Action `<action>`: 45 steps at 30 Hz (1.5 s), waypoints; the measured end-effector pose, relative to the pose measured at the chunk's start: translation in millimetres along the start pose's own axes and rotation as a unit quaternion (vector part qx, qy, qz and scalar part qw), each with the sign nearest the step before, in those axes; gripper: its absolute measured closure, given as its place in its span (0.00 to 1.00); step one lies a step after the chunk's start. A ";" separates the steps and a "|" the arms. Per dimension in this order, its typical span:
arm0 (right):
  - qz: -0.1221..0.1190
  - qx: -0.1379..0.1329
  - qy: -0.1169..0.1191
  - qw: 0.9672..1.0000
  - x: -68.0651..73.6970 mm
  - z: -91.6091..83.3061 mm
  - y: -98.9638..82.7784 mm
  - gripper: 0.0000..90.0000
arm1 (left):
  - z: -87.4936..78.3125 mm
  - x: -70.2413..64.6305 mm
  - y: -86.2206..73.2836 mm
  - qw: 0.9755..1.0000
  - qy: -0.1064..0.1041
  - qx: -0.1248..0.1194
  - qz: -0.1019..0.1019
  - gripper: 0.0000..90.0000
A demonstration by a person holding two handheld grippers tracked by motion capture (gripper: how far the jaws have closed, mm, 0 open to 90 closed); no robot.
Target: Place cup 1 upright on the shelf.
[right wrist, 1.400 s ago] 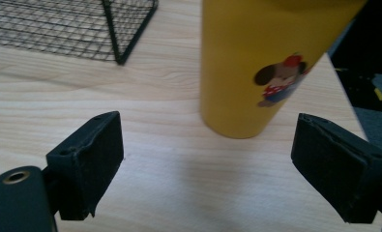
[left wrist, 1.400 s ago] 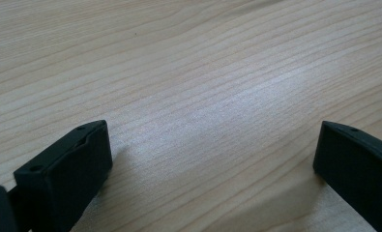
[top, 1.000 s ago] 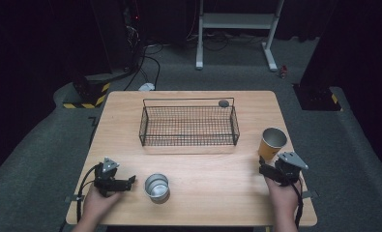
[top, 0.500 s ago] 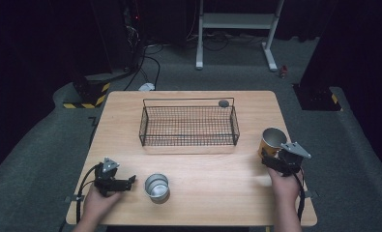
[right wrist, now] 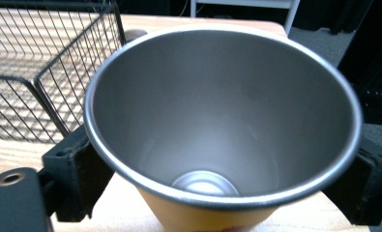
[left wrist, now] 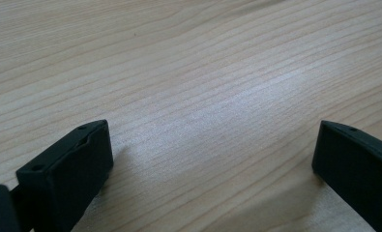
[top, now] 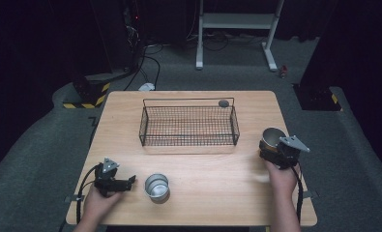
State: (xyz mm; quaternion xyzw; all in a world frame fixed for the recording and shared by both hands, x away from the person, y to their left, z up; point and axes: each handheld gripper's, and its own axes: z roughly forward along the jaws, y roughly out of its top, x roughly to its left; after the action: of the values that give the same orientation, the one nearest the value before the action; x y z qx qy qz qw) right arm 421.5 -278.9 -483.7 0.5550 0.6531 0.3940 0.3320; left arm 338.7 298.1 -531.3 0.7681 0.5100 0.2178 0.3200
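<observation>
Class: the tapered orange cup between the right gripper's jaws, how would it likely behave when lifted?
The orange cup probably stays stiff: its inside looks like metal. It is empty, so likely light. It narrows toward the base, so it may slip downward between the jaws of the right gripper, which stand either side of it.

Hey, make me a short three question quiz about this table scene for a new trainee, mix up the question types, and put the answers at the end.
1. True or false: the wire basket holds the orange cup.
2. Multiple choice: the right claw has its jaws A) flat on bare wood, B) either side of the orange cup, C) inside the basket.
3. Fill in: the left claw rests open on the table, next to a small ____ cup.

Key: 1 false; 2 B; 3 silver.
</observation>
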 end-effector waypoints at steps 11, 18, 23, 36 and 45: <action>0.001 -0.005 0.016 1.000 0.3 -3.7 5.7 0.14 | -0.5 0.4 -0.7 1.000 -0.001 -0.001 0.002 0.01; -0.008 -0.007 0.016 1.000 5.3 -8.1 5.5 0.15 | -0.8 0.3 -0.8 1.000 -0.002 0.000 0.002 0.01; -0.015 -0.019 0.021 0.999 11.5 -17.4 7.3 0.15 | -0.8 0.3 -0.8 1.000 -0.002 0.000 0.002 0.01; -0.026 -0.033 0.041 0.998 41.7 -36.3 7.7 0.15 | -1.6 -0.2 -1.2 1.000 -0.008 0.001 0.009 0.02; -0.038 -0.044 0.065 0.996 68.7 -45.4 9.8 0.15 | -1.8 -0.3 -1.2 1.000 -0.007 0.002 0.009 0.02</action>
State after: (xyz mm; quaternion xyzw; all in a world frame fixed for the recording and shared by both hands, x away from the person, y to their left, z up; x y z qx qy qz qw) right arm 375.3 -217.0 -453.5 0.4879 0.6761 0.4443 0.3278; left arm 336.6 298.6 -530.9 0.7747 0.5013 0.2144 0.3203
